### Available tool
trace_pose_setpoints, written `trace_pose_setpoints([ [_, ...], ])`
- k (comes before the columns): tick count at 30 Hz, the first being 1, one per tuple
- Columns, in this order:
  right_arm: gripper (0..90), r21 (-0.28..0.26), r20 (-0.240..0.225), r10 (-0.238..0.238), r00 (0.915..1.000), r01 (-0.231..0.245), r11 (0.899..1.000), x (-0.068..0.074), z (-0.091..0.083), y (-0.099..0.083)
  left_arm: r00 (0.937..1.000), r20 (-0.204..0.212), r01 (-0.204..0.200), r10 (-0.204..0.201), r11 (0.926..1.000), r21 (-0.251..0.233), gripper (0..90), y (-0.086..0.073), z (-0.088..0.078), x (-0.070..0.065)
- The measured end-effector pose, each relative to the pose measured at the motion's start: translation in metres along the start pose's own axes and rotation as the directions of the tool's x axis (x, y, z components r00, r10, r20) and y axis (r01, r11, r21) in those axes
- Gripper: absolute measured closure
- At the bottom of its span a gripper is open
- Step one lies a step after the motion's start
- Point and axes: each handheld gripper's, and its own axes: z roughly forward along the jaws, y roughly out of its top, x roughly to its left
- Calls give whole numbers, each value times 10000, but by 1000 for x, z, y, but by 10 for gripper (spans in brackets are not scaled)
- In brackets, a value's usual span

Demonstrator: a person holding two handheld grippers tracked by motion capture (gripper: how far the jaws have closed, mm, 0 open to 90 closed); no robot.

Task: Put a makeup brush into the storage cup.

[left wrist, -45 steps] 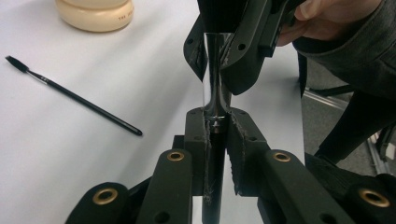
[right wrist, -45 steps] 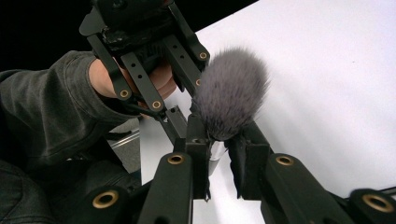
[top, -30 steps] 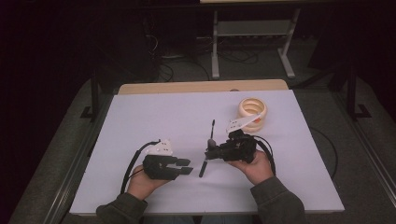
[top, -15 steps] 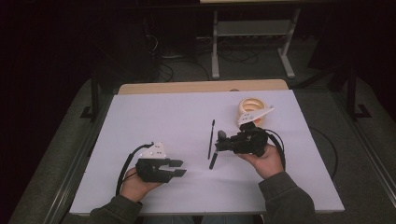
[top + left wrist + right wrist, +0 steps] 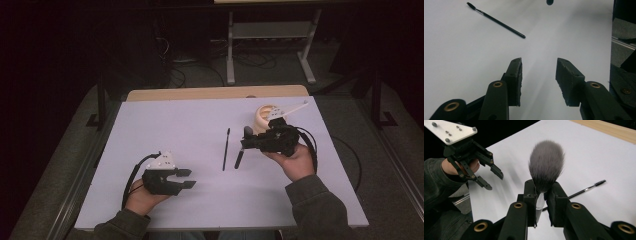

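A: Right gripper view showed your right gripper (image 5: 541, 202) pinching the makeup brush (image 5: 546, 165) at its silver ferrule, bristles upward just beyond the pads. That hold was low on the brush, so to carry it well you needed a steady wrist and no tilt, or, I'd judge, the long handle below could have swung.

B: And was the handle clear of the table?

A: From the high view the dark handle hung down and toward you from the right gripper (image 5: 250, 142), its tip above the white table (image 5: 165, 125), near the thin spoolie wand (image 5: 226, 148). I'd have advised you to lift straight before moving sideways, so the handle couldn't sweep the wand.

B: What about my other hand?

A: Your left gripper (image 5: 538, 77) had its jaws partly spread, and they had just been opening, with nothing between the pads (image 5: 515, 77), only bare table. In the high view the left gripper (image 5: 182, 178) sat near your edge of the table, well apart from the brush.

B: Anything farther out?

A: The spoolie wand (image 5: 496, 20) lay flat beyond the left jaws. Farther back, behind your right hand (image 5: 295, 160), stood a cream-coloured round holder (image 5: 264, 116). If the brush was bound for it, which I couldn't tell, you'd have wanted it upright before lowering.
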Motion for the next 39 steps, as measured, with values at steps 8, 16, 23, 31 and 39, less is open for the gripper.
trace_pose_setpoints([
  [8, 773, -9, 352, 254, 9991, -254, 9997, -12, -9, 6, 10000, -28, 93, -92, 10000, 32, 496, 0, 1, 1],
  [16, 773, -270, 922, 421, 9948, -397, 9988, -25, -30, 20, 9996, -106, 277, -278, 9996, -24, 449, -2, 0, 4],
  [23, 773, -323, 1379, 613, 9886, -573, 9978, -36, -42, 29, 9992, -51, 400, -401, 9991, -143, 438, -2, -2, 7],
  [31, 773, -474, 1895, 760, 9789, -682, 9965, -46, -56, 43, 9987, -33, 509, -509, 9986, -146, 429, -3, -3, 9],
  [39, 773, -687, 2501, 937, 9637, -788, 9945, -56, -68, 63, 9986, -5, 529, -529, 9984, -190, 428, -2, -3, 10],
])
